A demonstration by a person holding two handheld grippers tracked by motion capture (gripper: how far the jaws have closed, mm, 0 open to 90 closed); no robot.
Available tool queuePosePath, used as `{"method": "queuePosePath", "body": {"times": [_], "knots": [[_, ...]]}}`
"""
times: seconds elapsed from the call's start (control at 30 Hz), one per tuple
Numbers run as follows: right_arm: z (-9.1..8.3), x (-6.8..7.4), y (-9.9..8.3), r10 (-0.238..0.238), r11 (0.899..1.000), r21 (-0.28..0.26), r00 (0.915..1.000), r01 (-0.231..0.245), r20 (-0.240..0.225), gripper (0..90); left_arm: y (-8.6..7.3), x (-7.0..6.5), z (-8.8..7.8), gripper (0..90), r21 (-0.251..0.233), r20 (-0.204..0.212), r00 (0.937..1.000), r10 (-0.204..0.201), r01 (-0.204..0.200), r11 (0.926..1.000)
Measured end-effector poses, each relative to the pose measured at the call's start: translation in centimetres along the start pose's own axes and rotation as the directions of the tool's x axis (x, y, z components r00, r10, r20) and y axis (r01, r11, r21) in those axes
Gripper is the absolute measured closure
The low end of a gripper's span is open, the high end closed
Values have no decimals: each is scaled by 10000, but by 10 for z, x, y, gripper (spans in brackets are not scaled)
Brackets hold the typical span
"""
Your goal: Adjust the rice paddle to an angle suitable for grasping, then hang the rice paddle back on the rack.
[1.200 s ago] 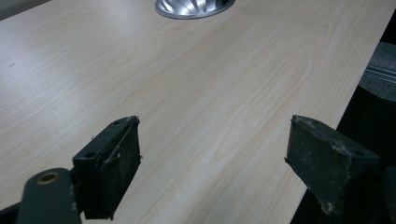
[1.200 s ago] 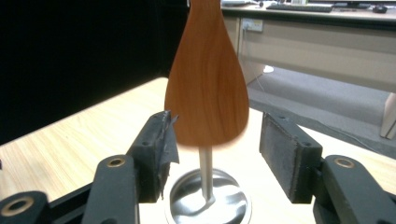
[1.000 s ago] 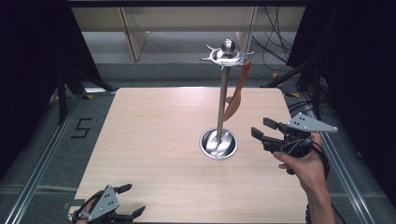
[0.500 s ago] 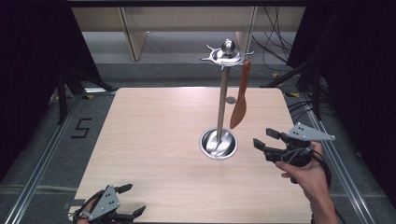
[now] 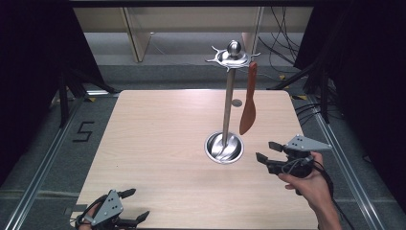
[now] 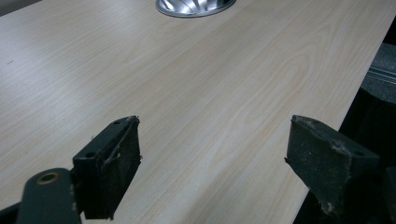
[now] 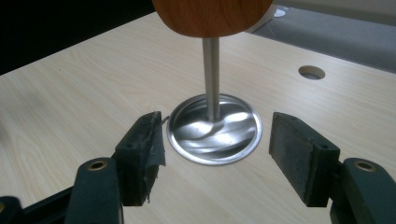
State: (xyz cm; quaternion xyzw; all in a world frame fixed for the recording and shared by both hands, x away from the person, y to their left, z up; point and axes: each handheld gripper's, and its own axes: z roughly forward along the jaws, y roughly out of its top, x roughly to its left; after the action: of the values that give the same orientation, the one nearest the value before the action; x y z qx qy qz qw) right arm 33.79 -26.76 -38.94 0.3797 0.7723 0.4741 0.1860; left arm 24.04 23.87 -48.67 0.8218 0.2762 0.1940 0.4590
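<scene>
On the counter [image 5: 158, 143] stands a rack [image 5: 229, 96]; a spatula [image 5: 248, 100] hangs from its top hook. Right tool [image 5: 269, 156], spread and empty, sits near the base. Left tool [image 5: 136, 207], spread, rests at the near edge. Hanging appears complete; next likely calls for withdrawal.

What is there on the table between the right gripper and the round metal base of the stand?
Nothing: in the high view only bare wooden table separates the right gripper from the base. The right gripper view shows the same between its open jaws.
</scene>
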Motion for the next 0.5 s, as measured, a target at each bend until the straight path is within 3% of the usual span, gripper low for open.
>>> {"method": "queuePosePath", "body": {"times": [0.03,0.1,0.13,0.17,0.37,0.43,0.5], "knots": [[1,-2,-2,-215,9997,-108,9997,215,71,361,0,0,0,170,12,-5,10000,6,-6,10000],[1,0,-6,79,9999,77,10000,-79,59,361,0,1,-1,170,7,-33,9997,228,-228,9997],[4,-1,-8,5,10000,-21,10000,-5,27,361,0,1,-1,170,11,-22,9997,247,-247,9997],[4,-2,-12,-30,9998,219,9999,28,117,360,-1,0,-1,170,-69,-30,10000,85,-85,9999],[5,-1,-19,153,9987,483,9999,-153,21,359,-2,-1,-2,170,-73,-50,10000,0,-1,10000],[6,-2,-22,93,9985,541,9999,-101,144,359,-2,1,-3,170,5,-85,9991,411,-411,9992],[6,-2,-22,123,9979,636,9999,-123,-1,359,-2,0,-4,170,22,-82,9998,208,-208,9998]]}}
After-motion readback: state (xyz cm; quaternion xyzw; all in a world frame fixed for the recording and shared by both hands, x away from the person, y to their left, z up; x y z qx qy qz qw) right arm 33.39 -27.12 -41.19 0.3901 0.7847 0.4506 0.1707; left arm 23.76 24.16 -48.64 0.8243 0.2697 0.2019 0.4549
